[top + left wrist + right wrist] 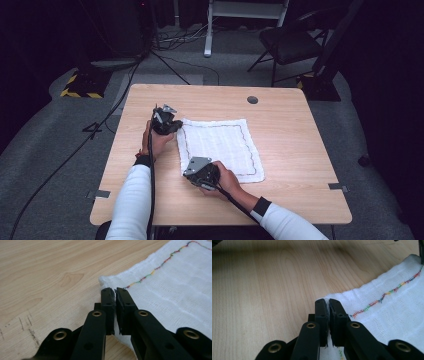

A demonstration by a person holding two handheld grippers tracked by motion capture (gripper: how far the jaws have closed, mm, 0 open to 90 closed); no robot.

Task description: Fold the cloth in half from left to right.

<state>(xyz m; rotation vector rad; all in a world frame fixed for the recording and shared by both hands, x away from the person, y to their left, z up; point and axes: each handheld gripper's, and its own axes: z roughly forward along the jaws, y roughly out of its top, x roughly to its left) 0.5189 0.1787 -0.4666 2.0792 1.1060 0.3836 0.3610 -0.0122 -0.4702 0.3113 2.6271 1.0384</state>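
Observation:
A white cloth (220,145) with a multicoloured stitched border lies spread on the wooden table (290,165). My left gripper (175,127) is at its far left corner. In the left gripper view its jaws (115,291) are shut on the cloth (175,282), with a thin fold of fabric pinched between the pads. My right gripper (189,172) is at the near left corner. Its jaws (328,301) are likewise shut on the cloth (392,310) edge, white fabric showing between the pads.
A round cable hole (252,99) sits near the table's far edge. Beyond the table stand a black chair (290,45) and a white frame leg (208,30); cables (75,150) trail over the grey floor at the left.

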